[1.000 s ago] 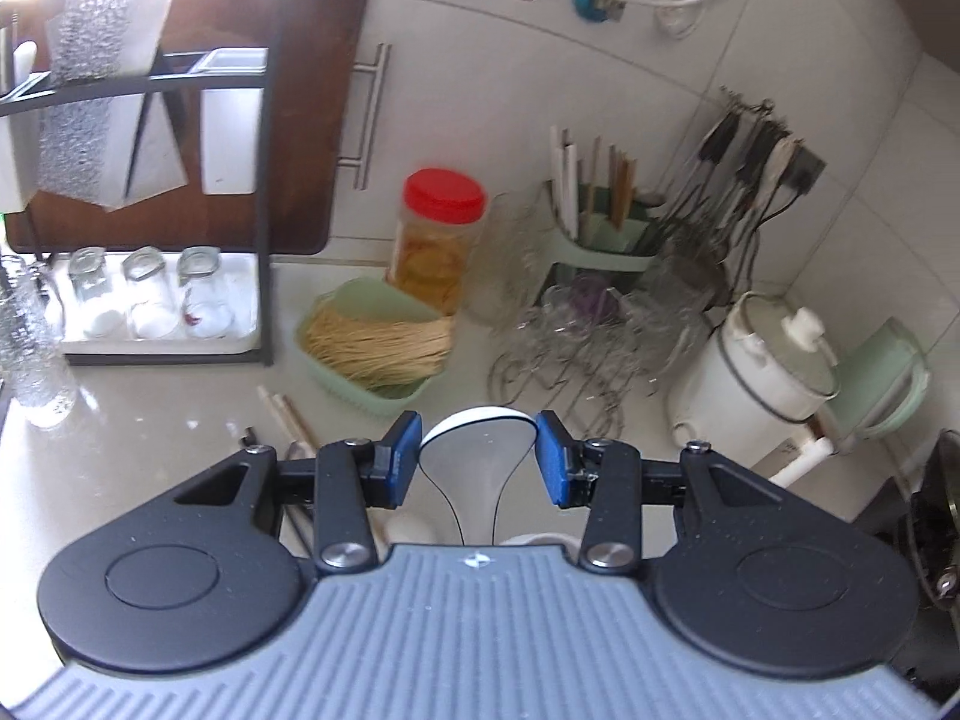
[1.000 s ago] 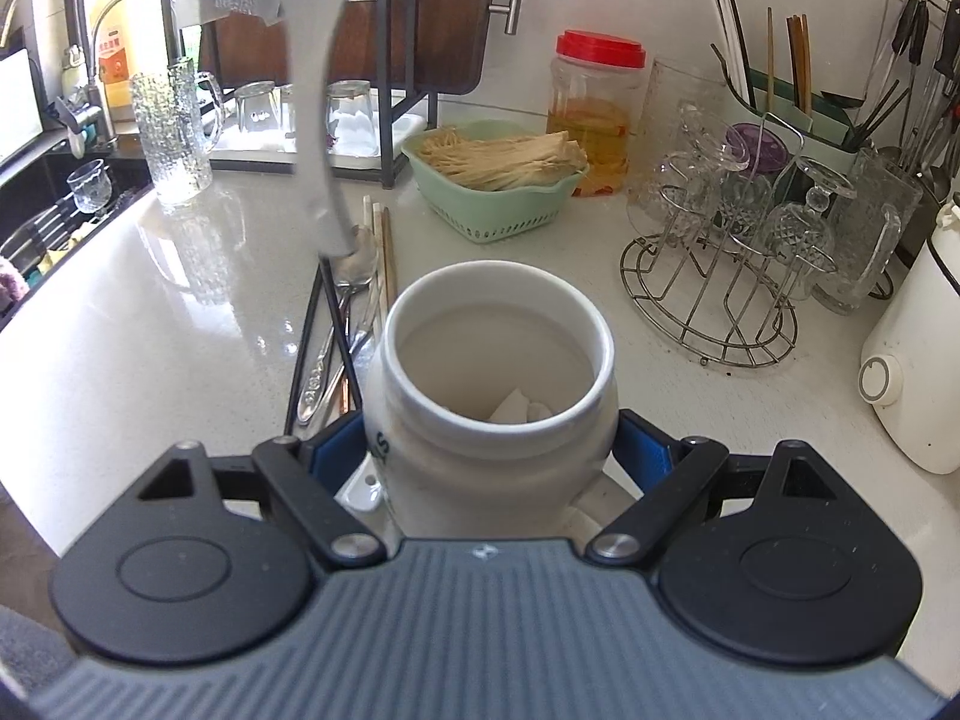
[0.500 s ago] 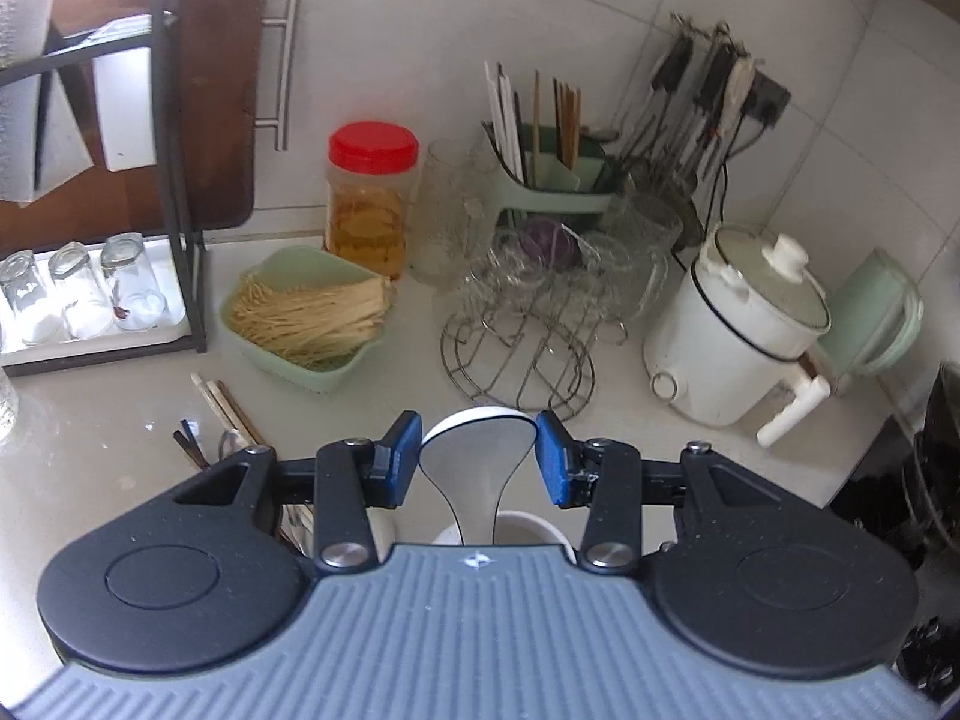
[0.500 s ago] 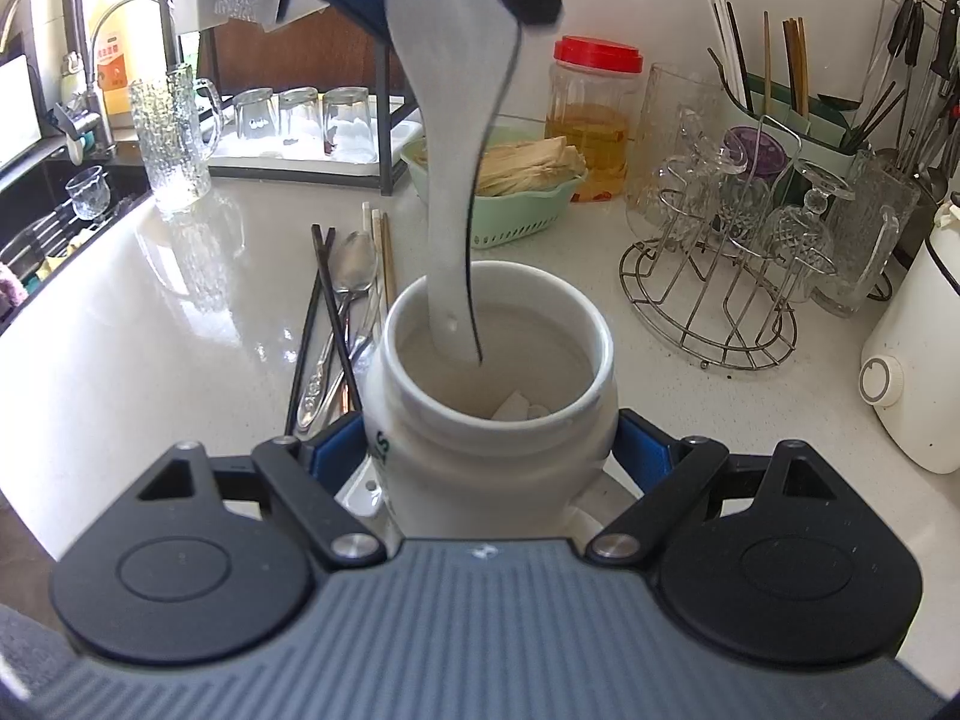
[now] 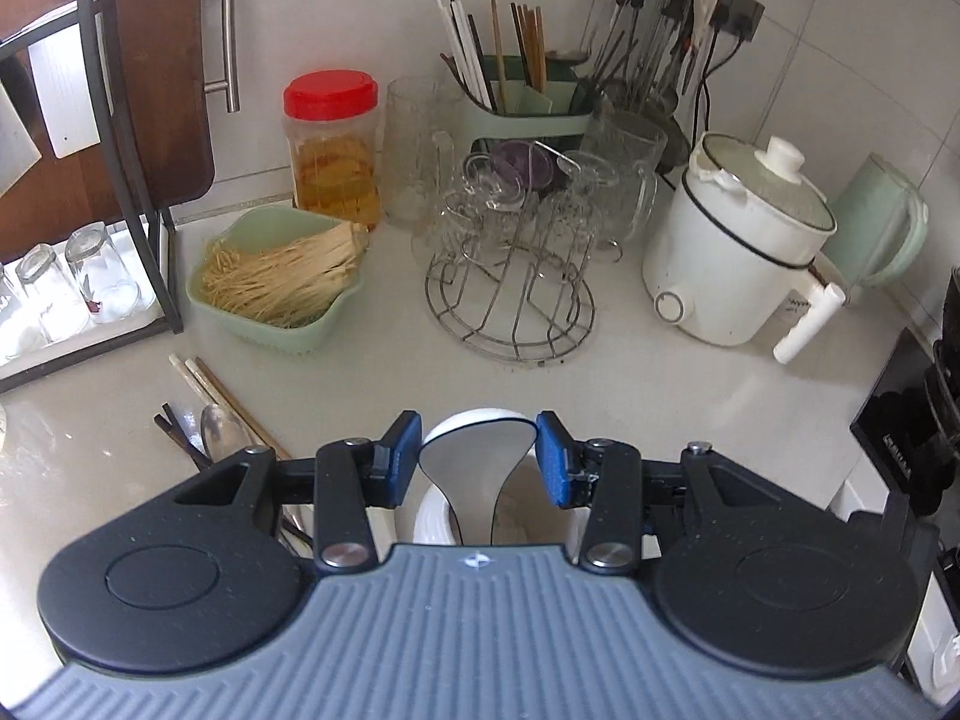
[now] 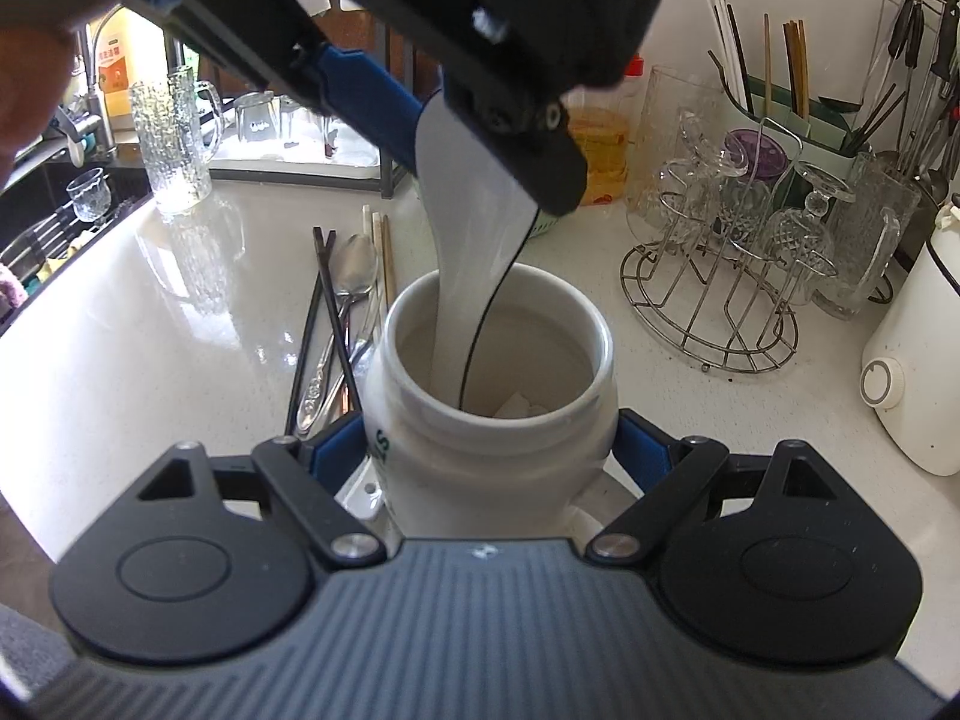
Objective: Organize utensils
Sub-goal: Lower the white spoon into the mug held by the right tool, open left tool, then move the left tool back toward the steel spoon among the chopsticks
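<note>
Both tongs: black linkages, silver screws, blue pads, ribbed grey housing.

Left wrist looks steeply down, right wrist level and close, both sharing glass rack.

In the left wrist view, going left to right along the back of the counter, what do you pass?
Upturned glasses → green basket of noodles → red-lidded jar → wire rack of glasses → white electric pot → pale green kettle.
</note>
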Demonstrator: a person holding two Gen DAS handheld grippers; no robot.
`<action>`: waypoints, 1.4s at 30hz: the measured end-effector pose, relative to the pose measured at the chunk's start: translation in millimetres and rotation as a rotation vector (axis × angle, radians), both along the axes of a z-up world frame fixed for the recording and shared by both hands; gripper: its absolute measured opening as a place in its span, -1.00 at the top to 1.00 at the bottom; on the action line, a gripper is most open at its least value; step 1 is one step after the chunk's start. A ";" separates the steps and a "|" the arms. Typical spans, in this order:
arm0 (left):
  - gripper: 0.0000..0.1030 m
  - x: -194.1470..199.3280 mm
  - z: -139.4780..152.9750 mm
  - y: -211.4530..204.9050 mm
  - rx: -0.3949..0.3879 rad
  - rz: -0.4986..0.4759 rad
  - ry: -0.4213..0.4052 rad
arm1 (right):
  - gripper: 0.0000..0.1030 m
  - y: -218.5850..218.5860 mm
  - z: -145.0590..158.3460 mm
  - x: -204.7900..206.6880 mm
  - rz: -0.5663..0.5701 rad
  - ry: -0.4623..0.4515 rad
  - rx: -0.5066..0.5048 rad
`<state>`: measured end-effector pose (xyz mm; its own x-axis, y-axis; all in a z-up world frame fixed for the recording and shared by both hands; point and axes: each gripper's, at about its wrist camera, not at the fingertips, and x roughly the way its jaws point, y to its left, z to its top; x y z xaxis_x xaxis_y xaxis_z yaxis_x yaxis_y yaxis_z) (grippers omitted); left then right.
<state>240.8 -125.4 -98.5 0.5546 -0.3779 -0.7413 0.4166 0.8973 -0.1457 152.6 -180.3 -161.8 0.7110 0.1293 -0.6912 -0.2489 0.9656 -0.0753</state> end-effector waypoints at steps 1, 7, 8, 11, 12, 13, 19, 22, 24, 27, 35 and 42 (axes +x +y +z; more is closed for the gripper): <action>0.08 0.3 -0.6 -0.6 0.003 0.000 0.006 | -0.75 0.1 0.0 0.7 0.000 0.000 0.001; 0.08 3.2 -2.7 -0.6 -0.001 0.004 0.055 | -0.75 0.2 -0.7 -0.1 0.008 -0.002 0.000; 0.08 3.2 -3.0 -1.0 0.002 0.003 0.056 | -0.75 0.0 -0.8 0.1 0.009 -0.002 0.000; 0.05 4.4 -2.9 -1.8 0.013 0.009 0.065 | -0.75 -0.9 -0.9 0.7 0.013 -0.002 0.002; 0.02 4.8 -2.6 -2.1 0.016 0.014 0.068 | -0.75 -0.9 -0.8 0.6 0.014 -0.003 0.003; -0.07 5.3 -2.3 -1.7 0.015 0.019 0.071 | -0.75 -0.8 -1.0 0.8 0.017 -0.003 0.003; -0.14 5.5 3.8 2.6 0.014 0.035 0.063 | -0.75 -1.6 -1.6 1.3 0.022 -0.005 0.006; -0.14 3.5 8.8 5.4 0.015 0.043 0.054 | -0.75 -1.6 -1.8 0.8 0.025 -0.006 0.005; -0.14 1.7 12.5 7.9 0.013 0.052 0.050 | -0.75 -1.7 -2.0 0.3 0.026 -0.007 0.005; -0.15 -1.4 16.9 12.2 0.011 0.064 0.049 | -0.75 -1.9 -2.1 0.3 0.027 -0.008 0.006; -0.15 -10.3 20.4 26.1 0.022 0.099 0.056 | -0.75 -1.7 -1.6 -0.4 0.027 -0.008 0.005; -0.15 -17.7 15.0 42.6 0.019 0.148 0.080 | -0.75 -0.5 -1.2 0.5 0.025 -0.005 0.005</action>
<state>223.1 -82.8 -83.5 0.5420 -0.2822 -0.7916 0.2672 0.9509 -0.1560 153.1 -180.8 -163.0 0.7110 0.1505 -0.6869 -0.2721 0.9596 -0.0715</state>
